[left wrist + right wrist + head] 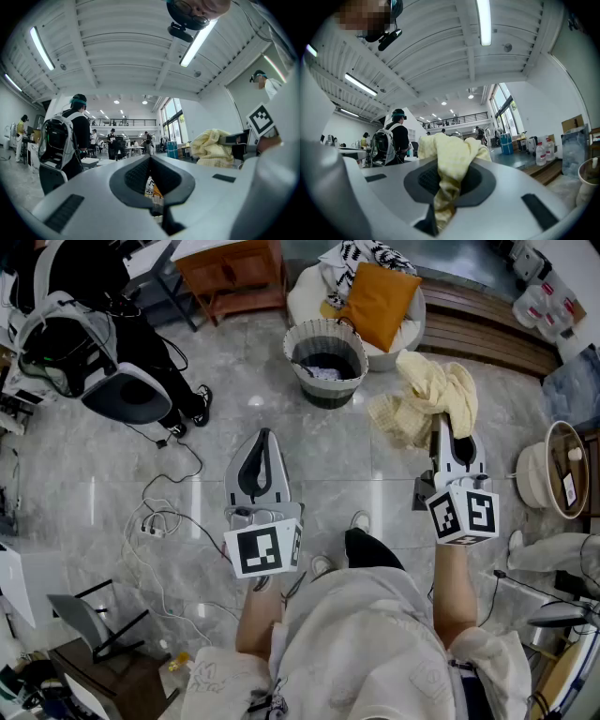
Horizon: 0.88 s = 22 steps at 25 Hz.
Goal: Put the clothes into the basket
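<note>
A pale yellow cloth (427, 395) hangs in the air at the right, bunched over the tips of my right gripper (448, 426), which is shut on it. In the right gripper view the cloth (451, 157) spills out between the jaws of that gripper (445, 180). The grey woven basket (296, 338) stands on the floor ahead, left of the cloth, with dark clothing in it. My left gripper (263, 437) is held level below the basket, shut, with nothing in it. From the left gripper (150, 159) view the yellow cloth (213, 147) shows at the right.
Behind the basket lies a white cushion with an orange pillow (380, 301) and a black-and-white garment (361, 257). A person with a backpack (84, 352) stands at the left. Cables (155, 521) trail on the floor. A round wooden-rimmed tub (553, 470) sits right, wooden steps (487, 329) beyond.
</note>
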{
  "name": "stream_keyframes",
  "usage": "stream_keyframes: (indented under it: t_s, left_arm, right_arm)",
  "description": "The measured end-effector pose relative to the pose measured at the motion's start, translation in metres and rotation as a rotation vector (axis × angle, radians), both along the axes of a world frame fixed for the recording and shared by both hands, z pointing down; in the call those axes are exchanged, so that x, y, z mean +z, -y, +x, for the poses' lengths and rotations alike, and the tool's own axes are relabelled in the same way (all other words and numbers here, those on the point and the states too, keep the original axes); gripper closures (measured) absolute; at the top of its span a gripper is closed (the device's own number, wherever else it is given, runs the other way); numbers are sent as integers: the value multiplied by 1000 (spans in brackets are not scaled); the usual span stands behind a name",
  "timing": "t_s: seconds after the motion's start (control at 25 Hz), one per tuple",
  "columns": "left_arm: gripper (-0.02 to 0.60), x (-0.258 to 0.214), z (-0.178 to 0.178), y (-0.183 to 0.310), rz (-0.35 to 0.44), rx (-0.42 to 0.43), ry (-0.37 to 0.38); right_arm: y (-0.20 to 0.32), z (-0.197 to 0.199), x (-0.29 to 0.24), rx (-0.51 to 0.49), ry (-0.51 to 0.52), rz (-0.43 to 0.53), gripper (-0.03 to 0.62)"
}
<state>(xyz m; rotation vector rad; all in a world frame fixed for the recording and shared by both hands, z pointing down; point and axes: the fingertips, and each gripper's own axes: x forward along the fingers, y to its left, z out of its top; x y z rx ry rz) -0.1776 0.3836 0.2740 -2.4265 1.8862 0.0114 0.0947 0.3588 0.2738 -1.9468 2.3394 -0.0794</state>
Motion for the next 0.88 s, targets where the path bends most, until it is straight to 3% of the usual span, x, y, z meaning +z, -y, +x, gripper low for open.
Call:
stream_keyframes:
  t_s: [0.32,0.88]
  left_arm:
    - [580,-6,-26,-51,5,0,23]
    - [580,-4,-20,-40,-11,-20,-15]
  right_arm:
    - [-54,-36,2,-19,-9,-20,560]
    - [-40,-57,4,-89,-146,42,553]
